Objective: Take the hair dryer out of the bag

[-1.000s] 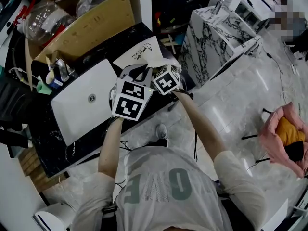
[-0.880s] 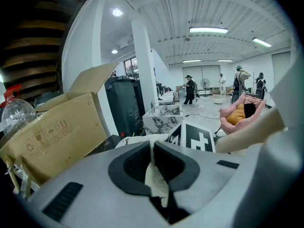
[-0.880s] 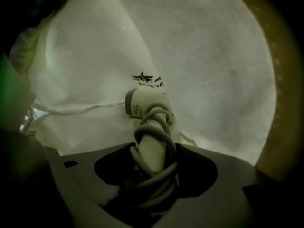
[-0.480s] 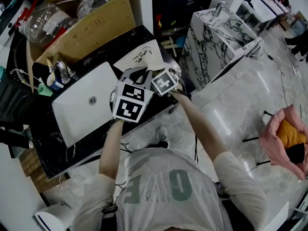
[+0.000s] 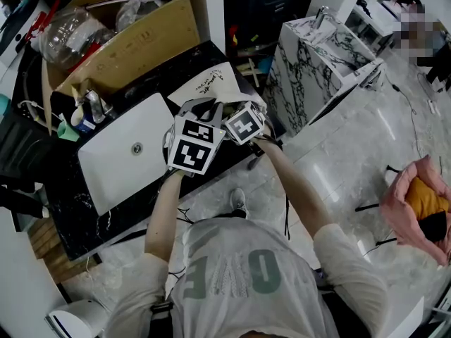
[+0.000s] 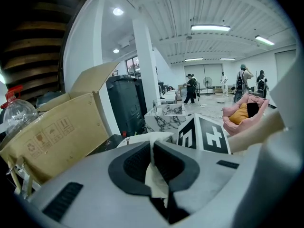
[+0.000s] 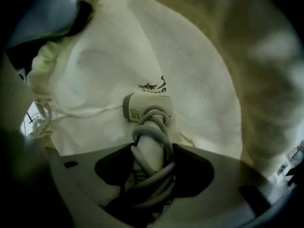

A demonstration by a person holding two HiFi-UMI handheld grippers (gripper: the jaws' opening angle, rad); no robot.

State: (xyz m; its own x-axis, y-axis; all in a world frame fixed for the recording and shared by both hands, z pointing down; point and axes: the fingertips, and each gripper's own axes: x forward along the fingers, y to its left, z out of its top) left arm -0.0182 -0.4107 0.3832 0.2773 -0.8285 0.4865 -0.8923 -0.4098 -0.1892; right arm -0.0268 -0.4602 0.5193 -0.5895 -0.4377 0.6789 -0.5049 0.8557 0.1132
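Observation:
A white cloth bag [image 5: 211,83] lies on the black counter [image 5: 70,217], its mouth towards me. My left gripper [image 6: 153,151] is shut on a fold of the bag's rim and holds the mouth up; its marker cube [image 5: 192,145] shows in the head view. My right gripper [image 7: 151,158] reaches inside the bag [image 7: 190,65]. Its jaws have just been closing, and they now press on the handle of the white hair dryer [image 7: 147,109], which has its grey cord wound round it. In the head view only the right gripper's marker cube [image 5: 244,123] shows.
A white sink [image 5: 127,157] is set in the counter left of the bag, with a tap and bottles [image 5: 88,108] behind it. An open cardboard box [image 5: 134,34] stands at the back. To the right are a marble block [image 5: 317,55] and a pink cushion [image 5: 416,203] on the floor.

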